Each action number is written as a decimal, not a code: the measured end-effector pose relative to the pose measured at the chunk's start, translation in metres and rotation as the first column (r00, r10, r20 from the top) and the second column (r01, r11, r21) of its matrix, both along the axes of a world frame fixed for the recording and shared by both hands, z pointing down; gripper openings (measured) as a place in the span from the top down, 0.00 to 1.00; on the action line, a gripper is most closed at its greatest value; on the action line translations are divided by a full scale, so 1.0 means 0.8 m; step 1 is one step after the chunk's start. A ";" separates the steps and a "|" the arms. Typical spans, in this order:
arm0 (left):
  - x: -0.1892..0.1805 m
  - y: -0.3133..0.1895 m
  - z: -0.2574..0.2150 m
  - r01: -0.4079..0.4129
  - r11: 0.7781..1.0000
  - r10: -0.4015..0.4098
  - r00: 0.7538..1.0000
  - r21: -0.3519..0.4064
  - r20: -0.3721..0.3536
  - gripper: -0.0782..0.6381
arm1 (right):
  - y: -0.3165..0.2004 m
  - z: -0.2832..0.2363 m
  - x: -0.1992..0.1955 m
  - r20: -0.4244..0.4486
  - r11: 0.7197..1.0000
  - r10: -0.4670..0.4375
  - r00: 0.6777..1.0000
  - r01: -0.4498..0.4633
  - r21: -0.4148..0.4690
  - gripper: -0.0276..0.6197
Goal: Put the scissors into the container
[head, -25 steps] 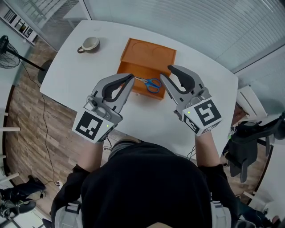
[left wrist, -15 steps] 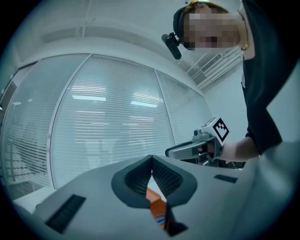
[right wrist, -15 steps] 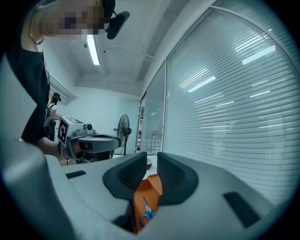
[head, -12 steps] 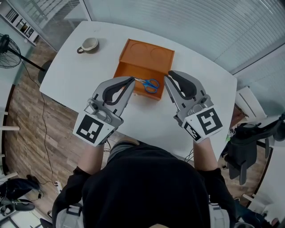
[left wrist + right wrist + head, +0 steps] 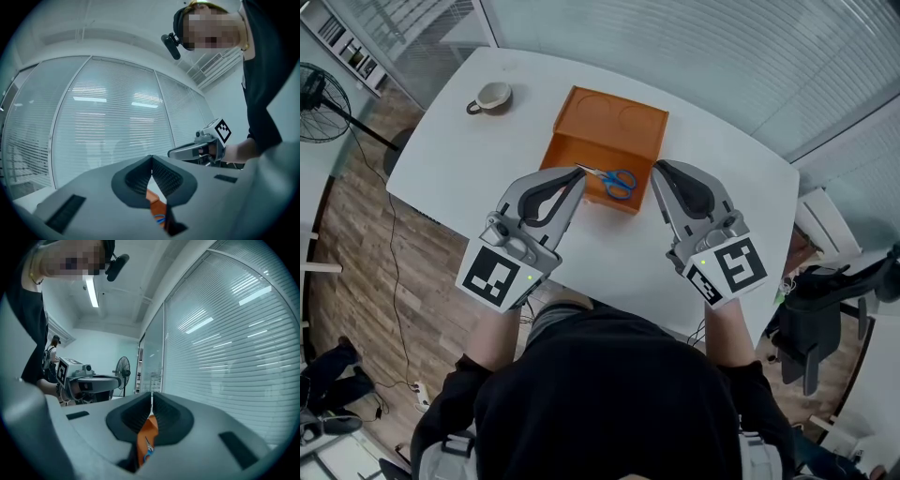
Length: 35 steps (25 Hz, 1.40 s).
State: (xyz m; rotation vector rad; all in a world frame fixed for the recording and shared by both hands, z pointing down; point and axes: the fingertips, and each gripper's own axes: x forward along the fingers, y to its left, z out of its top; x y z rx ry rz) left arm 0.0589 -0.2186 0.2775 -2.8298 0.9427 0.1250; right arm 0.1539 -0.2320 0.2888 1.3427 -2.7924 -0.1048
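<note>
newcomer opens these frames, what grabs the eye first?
The orange container in the middle of the white table, with blue-handled scissors lying in its near compartment. Either side of it hang the left claw and right claw, both empty; the right one's jaws have just been closing, with nothing between them. A cup sits off at the table's far left.

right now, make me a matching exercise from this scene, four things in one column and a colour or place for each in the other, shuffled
Things:
1 scissors
2 mug
3 container
4 fan

Colour or place:
a orange
b blue handles
c standing on the floor, off to the left
d near the far left edge of the table

Pairs: 1-b, 2-d, 3-a, 4-c
</note>
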 end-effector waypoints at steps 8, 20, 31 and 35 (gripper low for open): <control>0.002 0.007 0.000 0.010 1.000 -0.010 1.000 0.003 0.003 0.87 | 0.004 0.002 0.004 0.008 1.000 0.001 1.000 -0.001 0.001 0.95; 0.002 0.014 0.002 0.014 1.000 -0.014 1.000 0.005 -0.003 0.87 | 0.010 0.006 0.010 0.013 1.000 0.029 0.999 -0.029 0.008 0.95; -0.003 0.016 0.004 0.013 1.000 -0.013 1.000 0.001 -0.003 0.87 | 0.014 0.005 0.003 0.001 0.999 0.037 0.999 -0.037 0.018 0.95; -0.001 0.019 0.004 0.011 1.000 -0.011 1.000 0.002 -0.007 0.87 | 0.016 0.004 0.002 0.001 0.999 0.038 0.999 -0.038 0.021 0.95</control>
